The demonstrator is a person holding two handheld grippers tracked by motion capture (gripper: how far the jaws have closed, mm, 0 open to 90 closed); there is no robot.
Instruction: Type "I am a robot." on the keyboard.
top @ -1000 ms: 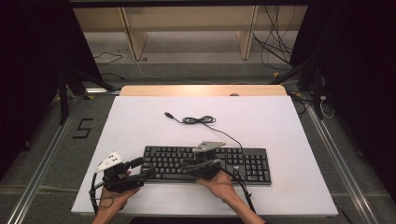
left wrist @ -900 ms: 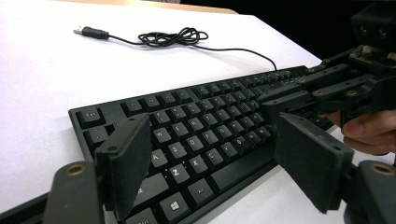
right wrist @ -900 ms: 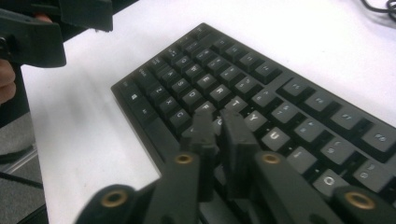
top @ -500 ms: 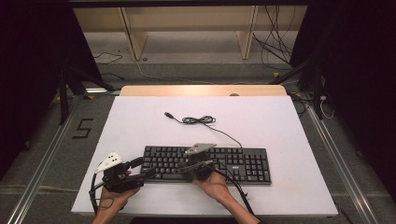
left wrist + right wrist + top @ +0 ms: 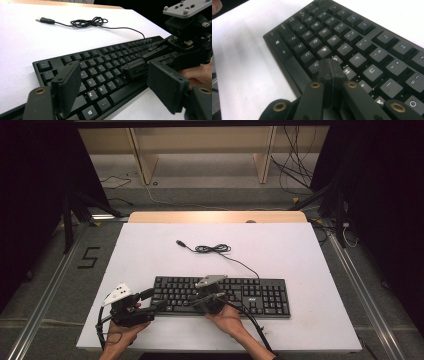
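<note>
With my right tongs (image 5: 329,68) pressed together over the keyboard (image 5: 222,295), I'd tap straight down on one key, keeping my left tongs (image 5: 115,82), spread apart, clear.

One keyboard (image 5: 222,296) lies on one white table (image 5: 300,255). One cord (image 5: 220,251) runs from it, gathered into one small tangle (image 5: 212,248) and ending in one plug (image 5: 181,243). Two grippers are at work, the left gripper (image 5: 152,300) and the right gripper (image 5: 197,300), one to each of the person's two hands, and each has two black jaws. Each gripper carries one three-cornered plate on top, two in all: one white plate (image 5: 118,294) and one grey plate (image 5: 211,280). One number, a five (image 5: 89,257), is marked on the floor. Two pale shelf uprights (image 5: 140,157) stand beyond the table
</note>
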